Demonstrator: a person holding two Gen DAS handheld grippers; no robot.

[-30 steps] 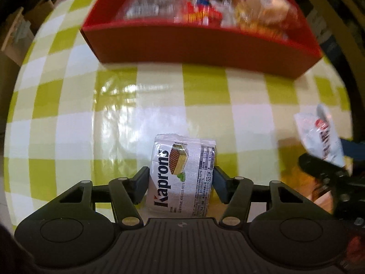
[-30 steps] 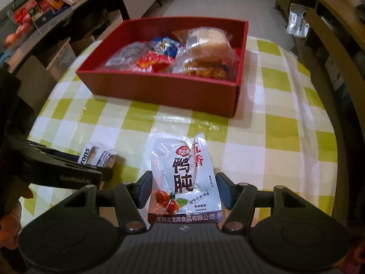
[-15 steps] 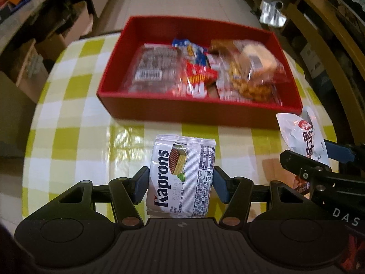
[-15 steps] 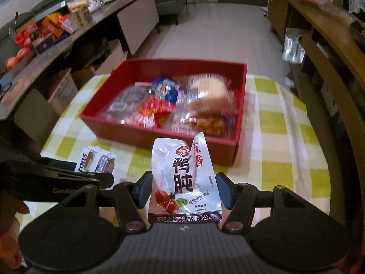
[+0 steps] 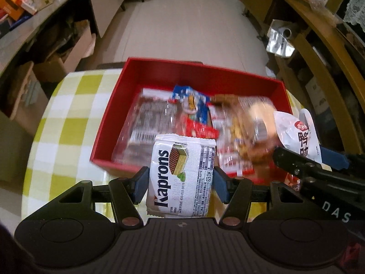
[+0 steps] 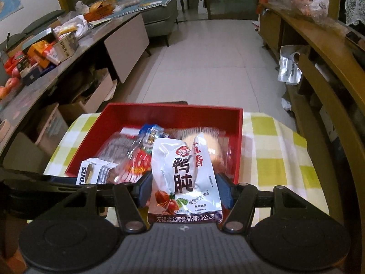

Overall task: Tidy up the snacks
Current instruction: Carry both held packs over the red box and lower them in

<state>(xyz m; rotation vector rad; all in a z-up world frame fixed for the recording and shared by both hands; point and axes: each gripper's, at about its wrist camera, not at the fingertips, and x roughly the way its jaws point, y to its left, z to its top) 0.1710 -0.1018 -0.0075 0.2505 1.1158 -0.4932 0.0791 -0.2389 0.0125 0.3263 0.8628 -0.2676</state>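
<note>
Red box (image 5: 107, 123): sits on the counter (image 5: 66, 105) with its yellow-check cloth; open-topped.
Inside the box: a clear-wrapped dark snack pack (image 5: 146, 118) at left, a blue-and-red packet (image 5: 194, 102) mid, a bagged bun (image 6: 209, 143) at right.
Left tongs (image 5: 181, 180): pinching the Kaprons wafer pack (image 5: 182, 173), held above the box's near wall.
Right tongs (image 6: 183, 187): pinching a white pouch (image 6: 184, 173) with Chinese print, over the box's right half.

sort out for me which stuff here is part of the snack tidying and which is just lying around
Part of the job:
- Kaprons wafer pack, held in the left gripper
- white duck gizzard pouch, held in the right gripper
- red box with snacks inside

Just lying about:
- apples on the side counter
- silver foil bag by the shelf
</note>
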